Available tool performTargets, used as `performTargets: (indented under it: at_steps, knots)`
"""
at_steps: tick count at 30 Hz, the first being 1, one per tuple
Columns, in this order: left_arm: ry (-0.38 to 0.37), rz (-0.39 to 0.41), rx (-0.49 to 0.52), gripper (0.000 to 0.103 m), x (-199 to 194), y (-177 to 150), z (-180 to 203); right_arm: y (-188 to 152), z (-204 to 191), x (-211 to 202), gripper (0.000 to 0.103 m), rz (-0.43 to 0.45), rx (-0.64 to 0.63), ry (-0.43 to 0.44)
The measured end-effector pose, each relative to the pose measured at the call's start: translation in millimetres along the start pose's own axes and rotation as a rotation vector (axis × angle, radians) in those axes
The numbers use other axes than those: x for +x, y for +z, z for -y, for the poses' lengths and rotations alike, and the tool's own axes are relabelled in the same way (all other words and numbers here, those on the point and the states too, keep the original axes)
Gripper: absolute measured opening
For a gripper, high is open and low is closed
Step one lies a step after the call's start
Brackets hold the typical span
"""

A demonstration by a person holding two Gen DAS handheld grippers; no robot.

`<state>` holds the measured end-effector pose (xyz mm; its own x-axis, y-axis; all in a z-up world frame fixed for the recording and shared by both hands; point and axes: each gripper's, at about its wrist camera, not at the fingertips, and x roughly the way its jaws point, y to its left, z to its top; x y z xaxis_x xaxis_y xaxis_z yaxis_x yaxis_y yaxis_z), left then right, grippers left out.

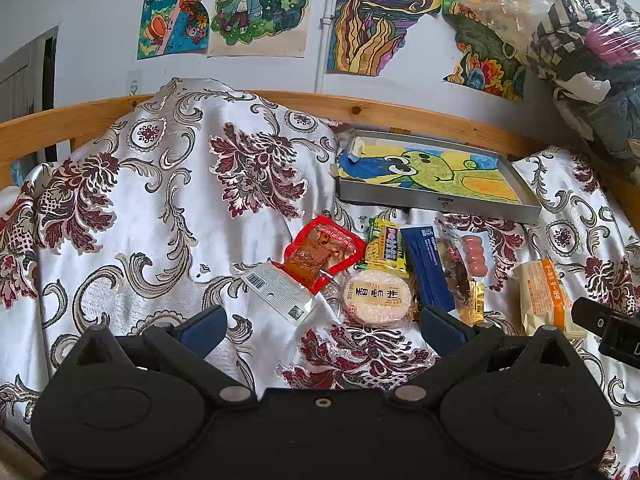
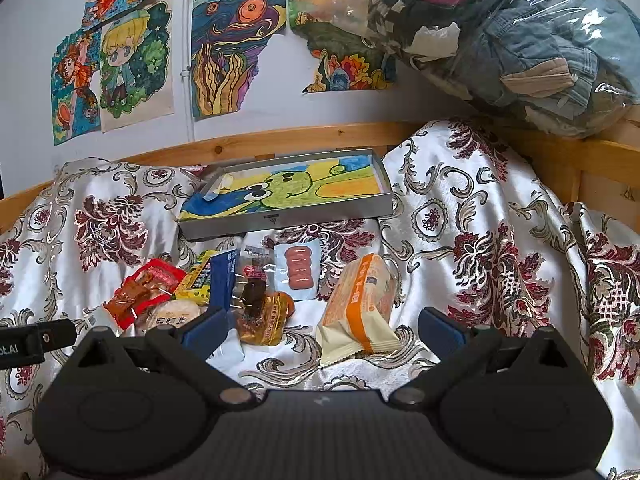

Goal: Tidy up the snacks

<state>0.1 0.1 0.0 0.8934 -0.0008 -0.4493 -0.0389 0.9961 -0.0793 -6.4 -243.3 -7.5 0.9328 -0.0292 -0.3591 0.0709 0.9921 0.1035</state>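
Observation:
Several snack packets lie in a heap on a patterned cloth. In the left wrist view I see a red packet (image 1: 322, 252), a white barcode packet (image 1: 280, 294), a round rice cracker (image 1: 376, 298), a yellow-green packet (image 1: 386, 246), a dark blue sachet (image 1: 426, 268), a sausage pack (image 1: 474, 254) and an orange-striped cake packet (image 1: 544, 298). Behind them sits a shallow grey tray (image 1: 432, 202) lined with a frog drawing. My left gripper (image 1: 324, 326) is open just short of the rice cracker. My right gripper (image 2: 322, 330) is open around the orange-striped cake packet (image 2: 358, 306); the tray (image 2: 280, 220) lies beyond.
A wooden rail (image 1: 400, 114) and a wall with drawings run behind the cloth. A clear bag of clothes (image 2: 520, 36) rests at the upper right. The cloth (image 1: 140, 220) rises in folds left of the snacks. The other gripper's tip (image 1: 600, 322) shows at the right edge.

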Motion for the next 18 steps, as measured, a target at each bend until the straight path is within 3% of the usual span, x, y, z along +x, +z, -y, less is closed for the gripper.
performTargets:
  at_steps: [18]
  knots:
    - [0.0, -0.001, 0.0, 0.102, 0.0, 0.0, 0.0, 1.0, 0.5, 0.4, 0.103, -0.002, -0.001, -0.005]
